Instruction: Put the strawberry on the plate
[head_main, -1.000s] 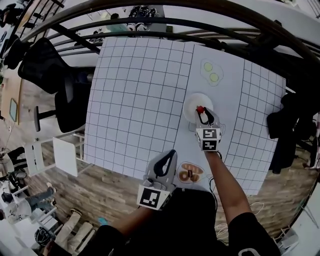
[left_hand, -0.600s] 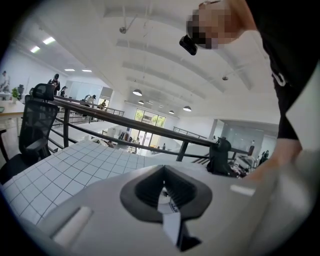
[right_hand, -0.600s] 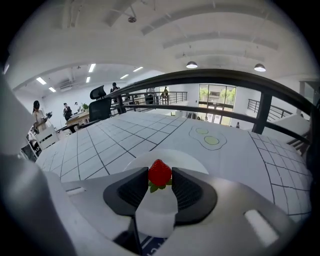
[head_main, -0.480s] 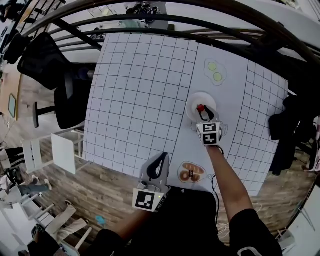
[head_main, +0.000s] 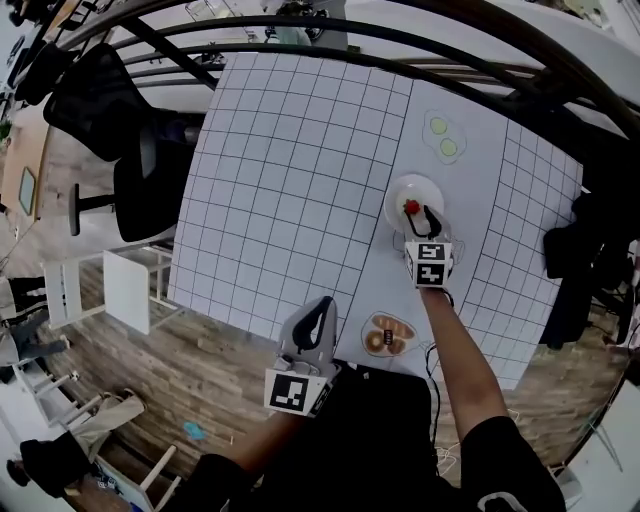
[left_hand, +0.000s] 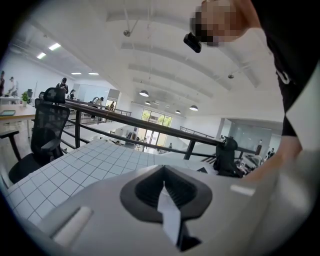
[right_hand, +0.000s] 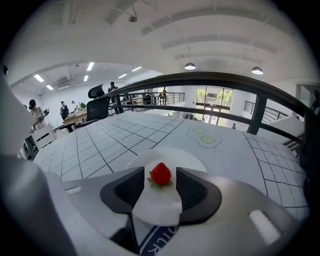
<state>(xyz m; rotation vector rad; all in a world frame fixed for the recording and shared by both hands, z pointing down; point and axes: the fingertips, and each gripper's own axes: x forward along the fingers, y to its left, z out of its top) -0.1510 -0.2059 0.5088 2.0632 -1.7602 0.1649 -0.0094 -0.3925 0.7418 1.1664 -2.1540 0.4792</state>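
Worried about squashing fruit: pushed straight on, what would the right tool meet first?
Probably the strawberry, lying on the plate between the jaws of the right tool, which have just been opening and stand clear of it.

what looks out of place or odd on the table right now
Nothing stands out. The strawberry sits upright on the white plate. The right tongs have just been opening, with the strawberry between the jaw tips, not gripped.

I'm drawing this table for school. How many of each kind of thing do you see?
Strawberry: 1
White plate: 1
Dish of brown snacks: 1
Green flat circles: 2
Left hand-held gripper and right hand-held gripper: 2
Total: 7
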